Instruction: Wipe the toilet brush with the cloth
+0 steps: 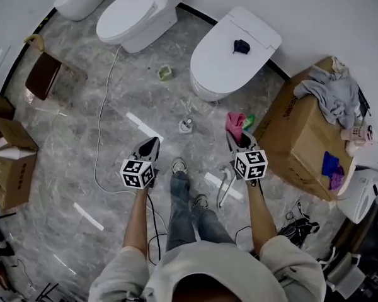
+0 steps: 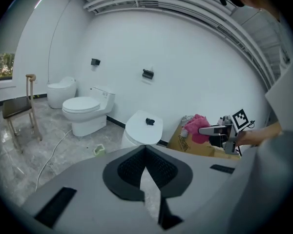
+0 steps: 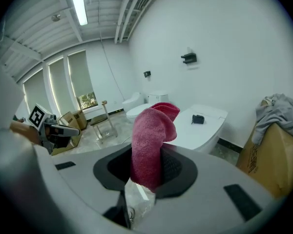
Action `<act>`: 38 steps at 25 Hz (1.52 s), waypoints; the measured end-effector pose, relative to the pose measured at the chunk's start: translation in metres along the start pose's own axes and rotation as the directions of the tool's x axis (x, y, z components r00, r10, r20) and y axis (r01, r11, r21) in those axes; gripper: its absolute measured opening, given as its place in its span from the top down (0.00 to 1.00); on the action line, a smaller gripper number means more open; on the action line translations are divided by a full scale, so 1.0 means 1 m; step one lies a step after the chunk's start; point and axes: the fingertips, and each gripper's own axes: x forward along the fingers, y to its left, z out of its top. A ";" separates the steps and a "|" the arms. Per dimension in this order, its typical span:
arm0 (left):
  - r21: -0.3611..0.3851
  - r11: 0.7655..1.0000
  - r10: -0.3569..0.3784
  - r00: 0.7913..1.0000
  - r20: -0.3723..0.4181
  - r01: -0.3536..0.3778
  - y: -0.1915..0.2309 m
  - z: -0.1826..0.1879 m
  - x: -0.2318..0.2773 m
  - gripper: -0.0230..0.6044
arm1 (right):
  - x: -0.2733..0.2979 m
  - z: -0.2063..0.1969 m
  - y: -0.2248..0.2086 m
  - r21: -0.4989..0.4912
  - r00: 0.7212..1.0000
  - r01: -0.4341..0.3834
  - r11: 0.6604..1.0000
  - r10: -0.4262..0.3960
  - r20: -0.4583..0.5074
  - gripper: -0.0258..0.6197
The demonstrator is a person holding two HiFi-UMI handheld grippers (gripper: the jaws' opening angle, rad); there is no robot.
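Grey marble floor (image 1: 113, 168), white walls, several white toilets. The nearest toilet (image 1: 230, 55) stood ahead of the right gripper (image 1: 239, 140), lid down, with a small dark item on it. The right gripper was clenched on a pink cloth (image 3: 151, 135), which stood up between its jaws and folded over at the top. The left gripper (image 1: 148, 147) was closed and empty, level with the right and well apart from it. A small round white object (image 1: 186, 126) stood on the floor ahead, between both grippers; whether it was the toilet brush could not be confirmed. A cardboard box (image 1: 296, 150) stood to the right of the right gripper.
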 end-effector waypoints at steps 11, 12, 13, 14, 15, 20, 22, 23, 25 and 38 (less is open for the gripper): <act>0.099 0.995 -0.020 0.992 0.125 0.008 -0.077 0.111 -0.059 0.93 | -0.112 0.098 -0.007 -0.018 0.979 0.073 0.997 -0.069 0.193 0.78; 0.107 0.994 -0.019 0.990 0.137 0.004 -0.083 0.118 -0.065 0.93 | -0.122 0.102 -0.006 -0.019 0.976 0.077 0.997 -0.071 0.207 0.78; 0.112 0.994 -0.016 0.989 0.150 0.000 -0.089 0.123 -0.072 0.93 | -0.133 0.104 -0.005 -0.021 0.973 0.079 0.997 -0.073 0.218 0.78; 0.115 0.993 -0.015 0.986 0.164 -0.004 -0.094 0.128 -0.079 0.93 | -0.143 0.105 -0.004 -0.026 0.971 0.081 0.996 -0.073 0.227 0.78; 0.118 0.993 -0.013 0.984 0.178 -0.008 -0.099 0.132 -0.087 0.93 | -0.154 0.106 -0.003 -0.034 0.969 0.083 0.996 -0.073 0.235 0.78; 0.153 0.988 -0.002 0.969 0.247 -0.037 -0.122 0.155 -0.121 0.93 | -0.203 0.105 -0.004 -0.048 0.961 0.096 0.994 -0.080 0.266 0.78; 0.162 0.986 0.001 0.965 0.263 -0.046 -0.129 0.153 -0.135 0.93 | -0.221 0.100 -0.003 -0.055 0.959 0.102 0.993 -0.084 0.271 0.78; 0.165 0.985 0.004 0.964 0.267 -0.049 -0.133 0.151 -0.143 0.93 | -0.231 0.097 -0.001 -0.055 0.957 0.106 0.993 -0.087 0.276 0.78; 0.166 0.984 0.008 0.962 0.274 -0.056 -0.140 0.145 -0.157 0.93 | -0.248 0.092 0.002 -0.049 0.953 0.112 0.992 -0.093 0.288 0.78; 0.143 0.987 0.029 0.955 0.296 -0.074 -0.179 0.105 -0.189 0.93 | -0.299 0.071 0.004 -0.065 0.948 0.126 0.990 -0.100 0.304 0.78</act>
